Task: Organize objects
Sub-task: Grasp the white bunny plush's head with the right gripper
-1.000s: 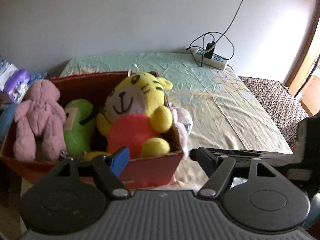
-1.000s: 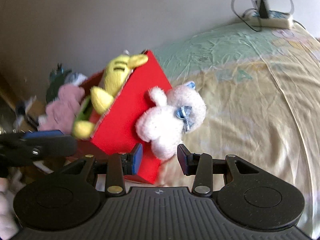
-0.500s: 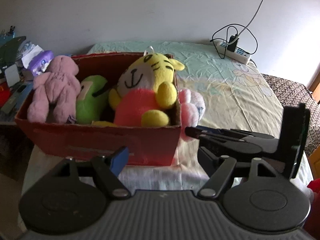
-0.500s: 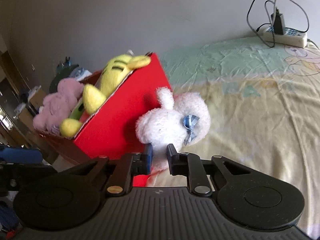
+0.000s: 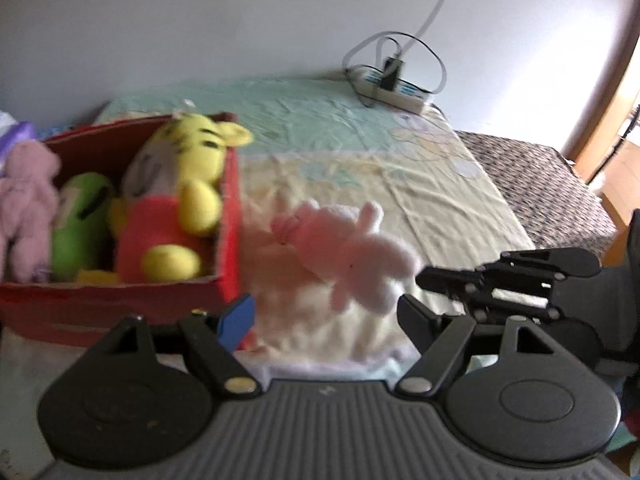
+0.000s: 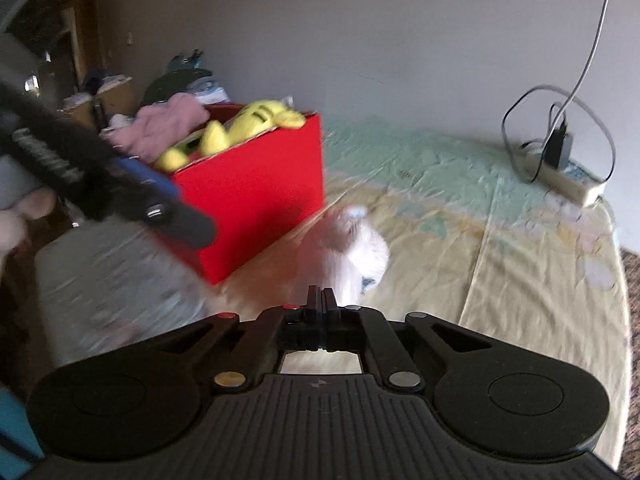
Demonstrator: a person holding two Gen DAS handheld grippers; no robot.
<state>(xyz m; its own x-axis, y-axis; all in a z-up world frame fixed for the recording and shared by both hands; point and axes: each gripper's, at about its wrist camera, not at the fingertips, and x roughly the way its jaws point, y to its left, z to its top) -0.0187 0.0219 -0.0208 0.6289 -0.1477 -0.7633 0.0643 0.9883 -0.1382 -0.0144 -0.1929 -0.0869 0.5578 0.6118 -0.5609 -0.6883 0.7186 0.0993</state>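
Note:
A white plush bear [image 5: 352, 252] with a blue bow [image 6: 366, 282] lies on the bed sheet just right of the red box [image 5: 228, 208]. My right gripper [image 6: 319, 300] is shut, pinching the bear's fur at its near end; in the left wrist view its tips [image 5: 424, 276] meet the bear's limb. The box [image 6: 256, 184] holds a yellow tiger plush [image 5: 188, 184], a green plush [image 5: 78, 220] and a pink plush [image 5: 24, 200]. My left gripper [image 5: 322, 312] hovers in front of the box's corner, its jaws opening with nothing between them.
A power strip [image 5: 394, 90] with coiled cables lies at the bed's far edge by the wall. A dark patterned cover [image 5: 540, 188] lies over the bed's right part. Cluttered shelves and boxes [image 6: 104, 96] stand behind the red box. The left gripper's finger [image 6: 160, 200] crosses the right wrist view.
The right gripper's jaws shut on the white bear and the bear has come away from the box's side toward the right. The left gripper shifted right, so the box sits further left.

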